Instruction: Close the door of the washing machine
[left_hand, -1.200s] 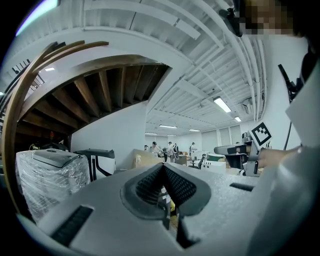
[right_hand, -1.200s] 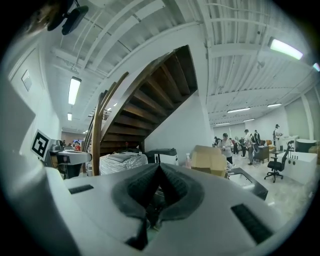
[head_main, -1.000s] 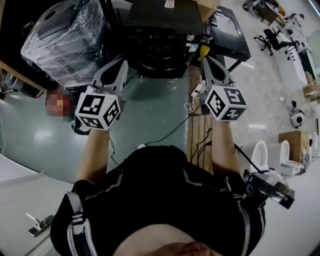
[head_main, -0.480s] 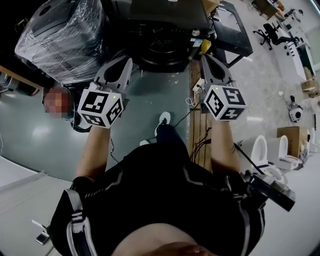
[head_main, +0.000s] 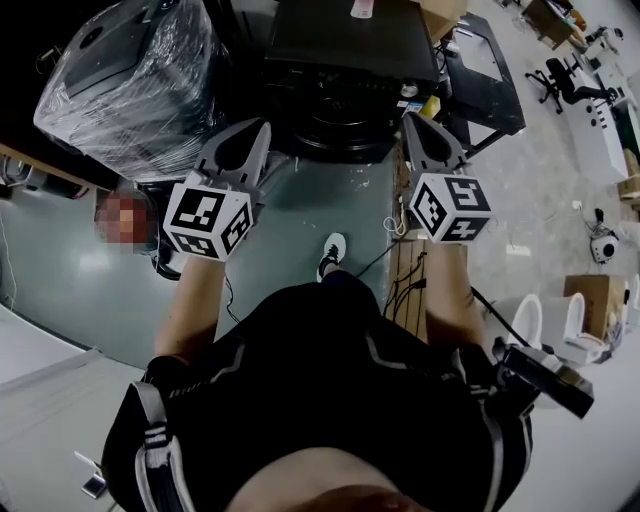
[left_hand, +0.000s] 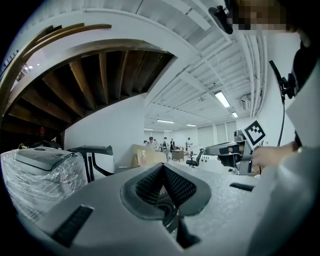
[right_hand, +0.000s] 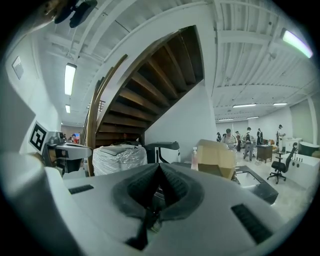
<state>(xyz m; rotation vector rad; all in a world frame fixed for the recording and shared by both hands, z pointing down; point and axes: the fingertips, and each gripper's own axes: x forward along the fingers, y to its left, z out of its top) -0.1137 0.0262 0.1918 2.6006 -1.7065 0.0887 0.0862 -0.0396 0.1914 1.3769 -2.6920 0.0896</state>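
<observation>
In the head view the black washing machine (head_main: 340, 45) stands straight ahead, its round drum opening (head_main: 345, 112) facing me. A dark panel (head_main: 487, 72) juts out at its right side; it looks like the open door. My left gripper (head_main: 257, 135) is held level short of the machine's left front, shut and empty. Near the right front corner, my right gripper (head_main: 413, 125) is also shut and empty. Neither touches the machine. Seen from its own camera, the left gripper (left_hand: 163, 167) has its pads pressed together, and so does the right gripper (right_hand: 160, 167).
A plastic-wrapped appliance (head_main: 130, 80) stands to the left of the machine, also seen as the wrapped appliance (right_hand: 119, 157). A cardboard box (right_hand: 216, 157) sits on the machine. A wooden pallet (head_main: 410, 270) and cables (head_main: 385, 255) lie on the floor at the right. My shoe (head_main: 332, 252) is below the grippers.
Both grippers have moved forward, closer to the washing machine, still shut. I have stepped forward; one shoe now shows on the floor between my arms.
</observation>
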